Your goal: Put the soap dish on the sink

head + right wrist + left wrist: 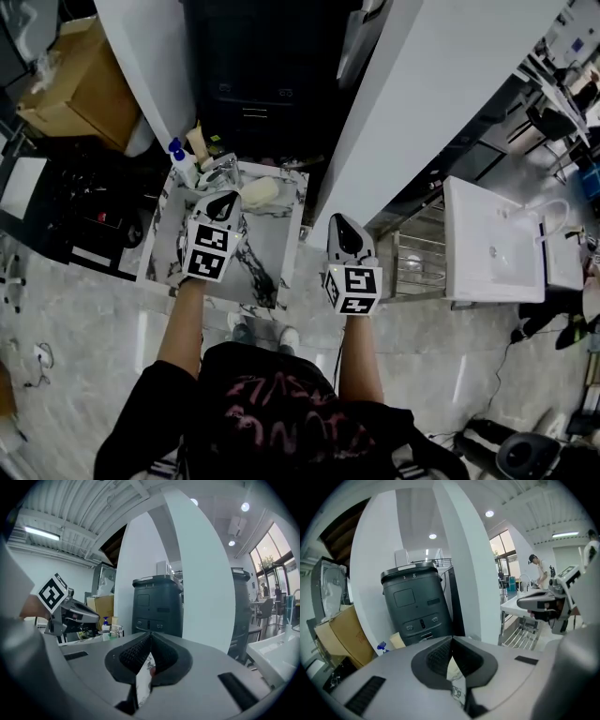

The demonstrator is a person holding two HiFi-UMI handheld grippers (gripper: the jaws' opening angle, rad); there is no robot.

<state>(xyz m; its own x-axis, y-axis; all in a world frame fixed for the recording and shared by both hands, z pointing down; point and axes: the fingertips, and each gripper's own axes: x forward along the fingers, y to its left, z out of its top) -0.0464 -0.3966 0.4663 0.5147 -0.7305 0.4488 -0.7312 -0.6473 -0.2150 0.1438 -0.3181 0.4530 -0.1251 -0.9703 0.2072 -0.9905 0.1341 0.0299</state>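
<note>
Left hand-held gripper (223, 199) just beside soap dish (260, 191).

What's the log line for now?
left tongs: shut, over sink | right tongs: shut, beside sink | soap dish: on sink

Cardboard box (66, 80) upper left; wire rack (419, 260) at right.

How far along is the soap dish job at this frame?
Done, it seems: a cream dish lies on the marble sink, beside the tap. In hand: nothing; the left claw and right claw are shut and empty. Left: nothing visible, if that cream thing is the dish.
</note>
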